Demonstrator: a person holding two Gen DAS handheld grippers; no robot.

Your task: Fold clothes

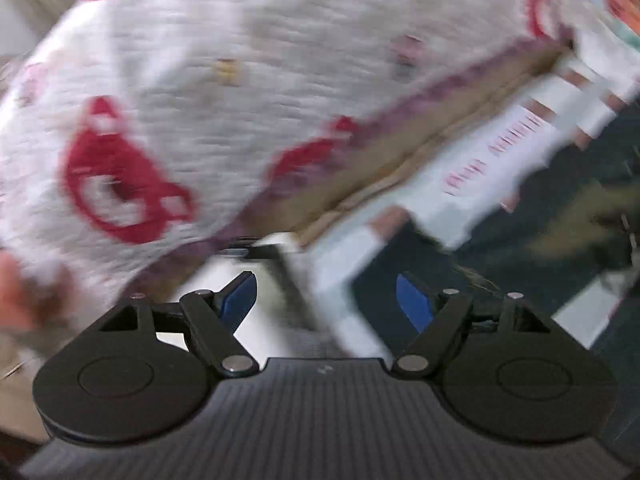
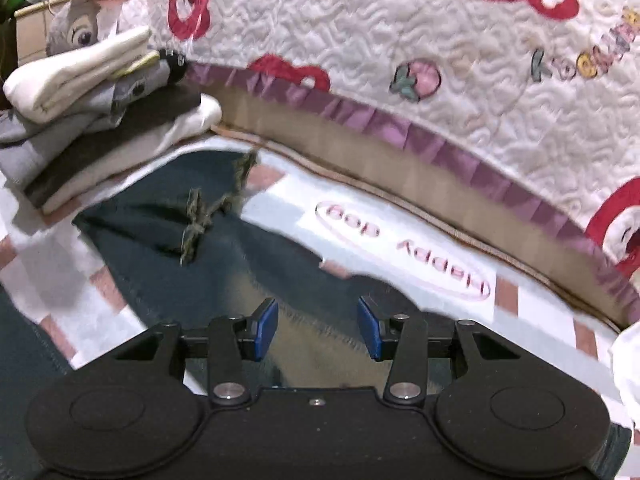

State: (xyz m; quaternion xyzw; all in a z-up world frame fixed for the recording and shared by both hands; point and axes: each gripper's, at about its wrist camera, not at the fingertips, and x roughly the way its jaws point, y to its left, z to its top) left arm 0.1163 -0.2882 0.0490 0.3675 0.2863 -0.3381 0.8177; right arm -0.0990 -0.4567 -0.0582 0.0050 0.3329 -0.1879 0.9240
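White quilt (image 2: pixel 460 92) with red prints behind a "Happy dog" sheet (image 2: pixel 400 240).
Dark garment (image 2: pixel 248 248) lies below both grippers; left gripper (image 1: pixel 326 304) and right gripper (image 2: pixel 318 328) fingers wide, empty; folded clothes (image 2: pixel 100 120) stacked nearby.

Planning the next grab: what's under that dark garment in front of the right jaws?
The dark garment lies on a white checked sheet printed "Happy dog". Anything beneath its middle is covered.

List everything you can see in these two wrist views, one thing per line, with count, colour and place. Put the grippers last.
Dark garment: one, dark teal, spread below the right gripper.
Folded clothes: one pile, cream, grey and dark, upper left.
Quilt: one, white with red prints and purple frill, behind.
Sheet: one, white with pink squares and lettering, under the garment.
Plush toy: one, grey, top left.
Left gripper: open, empty.
Right gripper: open, empty.
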